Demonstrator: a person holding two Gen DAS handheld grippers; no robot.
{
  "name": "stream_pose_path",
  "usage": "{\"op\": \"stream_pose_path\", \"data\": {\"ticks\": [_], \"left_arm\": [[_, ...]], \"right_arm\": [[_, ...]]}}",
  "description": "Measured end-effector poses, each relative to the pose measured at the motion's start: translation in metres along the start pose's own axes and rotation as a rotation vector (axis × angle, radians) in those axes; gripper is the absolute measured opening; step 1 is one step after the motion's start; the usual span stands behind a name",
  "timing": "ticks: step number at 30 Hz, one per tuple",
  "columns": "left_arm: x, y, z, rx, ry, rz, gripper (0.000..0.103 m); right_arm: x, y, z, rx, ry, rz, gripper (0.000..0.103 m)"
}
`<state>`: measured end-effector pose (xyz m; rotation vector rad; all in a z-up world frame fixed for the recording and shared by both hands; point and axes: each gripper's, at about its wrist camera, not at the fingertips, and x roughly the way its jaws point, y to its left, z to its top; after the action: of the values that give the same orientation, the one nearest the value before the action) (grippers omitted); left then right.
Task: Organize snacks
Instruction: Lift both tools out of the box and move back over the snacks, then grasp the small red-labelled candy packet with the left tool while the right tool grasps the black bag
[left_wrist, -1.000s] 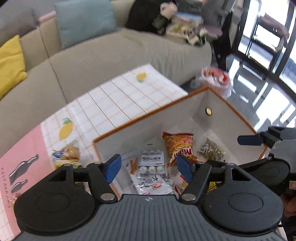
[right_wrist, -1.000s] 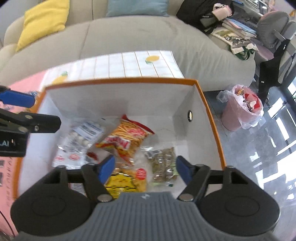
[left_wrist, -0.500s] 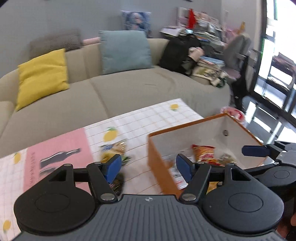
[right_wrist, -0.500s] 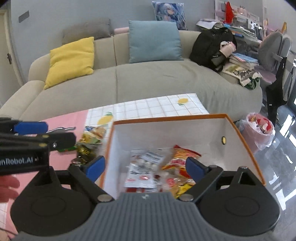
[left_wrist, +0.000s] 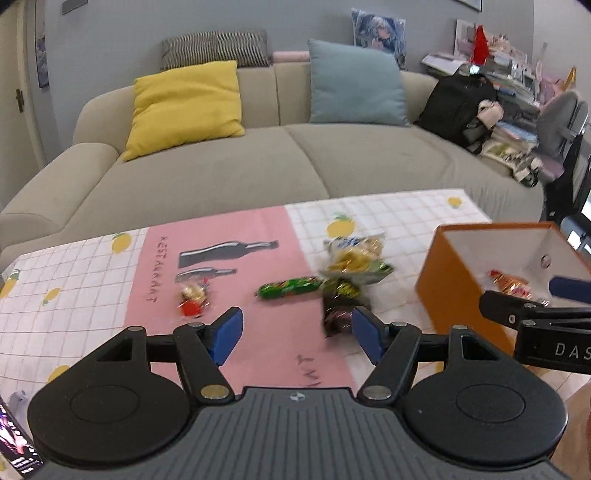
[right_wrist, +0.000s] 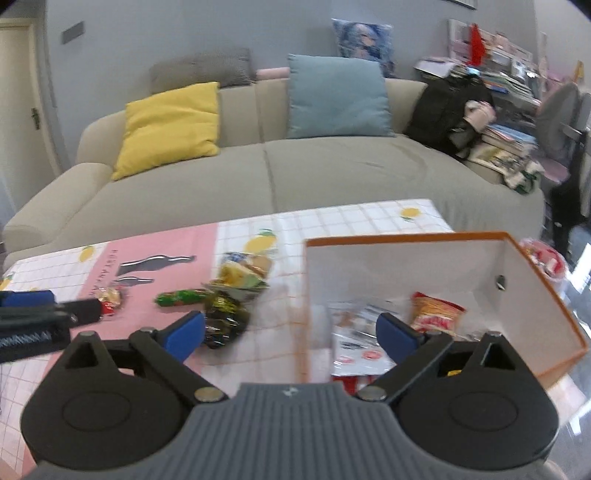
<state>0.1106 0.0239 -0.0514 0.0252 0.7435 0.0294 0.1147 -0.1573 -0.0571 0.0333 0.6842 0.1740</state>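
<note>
An orange box with a white inside stands at the table's right end and holds several snack packs, among them an orange chip bag. On the cloth left of it lie a green wrapped snack, a dark foil pack, a yellow-and-blue bag and a small red-and-gold candy. My left gripper is open and empty, above the pink cloth near the loose snacks. My right gripper is open and empty, at the box's left wall.
The table has a pink and white checked cloth. A beige sofa with yellow and blue cushions stands behind it. A black bag and stacked books sit at the right. A pink bin stands beyond the box.
Both grippers have pulled back and up from inside the box and swung left. The loose snacks on the cloth have come into view. Both stay open and empty.
</note>
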Motion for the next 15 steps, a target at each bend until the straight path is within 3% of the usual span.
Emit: {"op": "stream_pose_path", "data": {"ticks": [3,15], "left_arm": [[0.004,0.009,-0.005,0.002,0.023,0.03,0.079],[0.039,0.046,-0.025,-0.04,0.108,-0.008,0.079]], "right_arm": [[0.011,0.016,-0.001,-0.057,0.011,0.036,0.097],[0.055,0.051,-0.013,-0.184,0.057,0.108,0.094]]}}
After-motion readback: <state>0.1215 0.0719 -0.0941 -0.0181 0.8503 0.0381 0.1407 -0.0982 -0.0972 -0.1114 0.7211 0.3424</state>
